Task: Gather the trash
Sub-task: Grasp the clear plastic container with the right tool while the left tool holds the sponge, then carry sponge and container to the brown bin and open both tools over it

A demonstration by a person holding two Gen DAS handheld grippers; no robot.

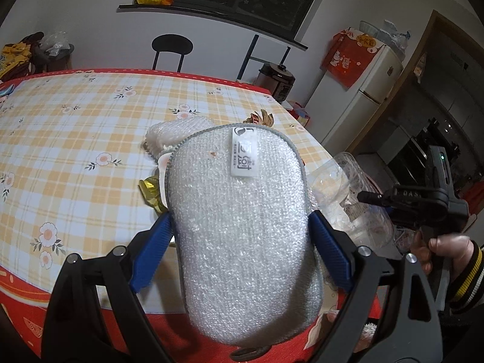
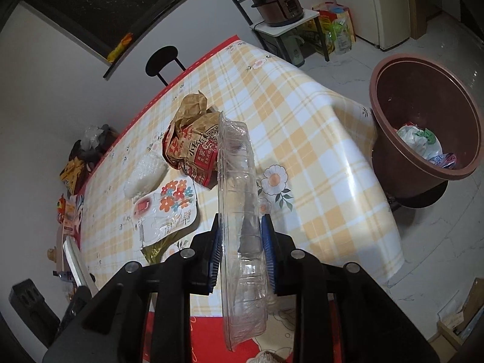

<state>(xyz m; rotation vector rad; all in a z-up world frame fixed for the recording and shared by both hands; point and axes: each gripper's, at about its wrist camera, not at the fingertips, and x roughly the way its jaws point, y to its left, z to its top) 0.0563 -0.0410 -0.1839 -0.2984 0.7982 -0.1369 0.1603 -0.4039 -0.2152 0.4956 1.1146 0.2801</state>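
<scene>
**Both grippers loaded, bin within reach on the right**

We have the left gripper (image 1: 242, 242) clenched on a white scrubbing sponge (image 1: 242, 227). The blue pads (image 1: 157, 251) press its two long sides and its label faces up. Gripped across its width like this, the soft pad sits flat and should not fold or slip. It hangs over the near edge of the table (image 1: 75, 127).

We have the right gripper (image 2: 242, 251) grasping a clear plastic container (image 2: 239, 205). The container stands on edge between the pads, and it is the thin way through that the narrow jaws span (a flat grip would likely be too wide for them). Held this way it also looks ready to slide off once the jaws let go.

The brown bin (image 2: 423, 115) stands on the floor just off the table's right corner, open end toward us, with some crumpled wrappers already inside. We judge the container goes there next.

Left on the checked cloth:
- a crumpled paper food bag (image 2: 193, 145)
- a second sponge (image 2: 145, 172)
- a flowered packet (image 2: 169, 208)
- a scrap of gold foil (image 1: 151, 193)

These lie close together near the table's front edge, which we read as trash gathered for pickup.
</scene>
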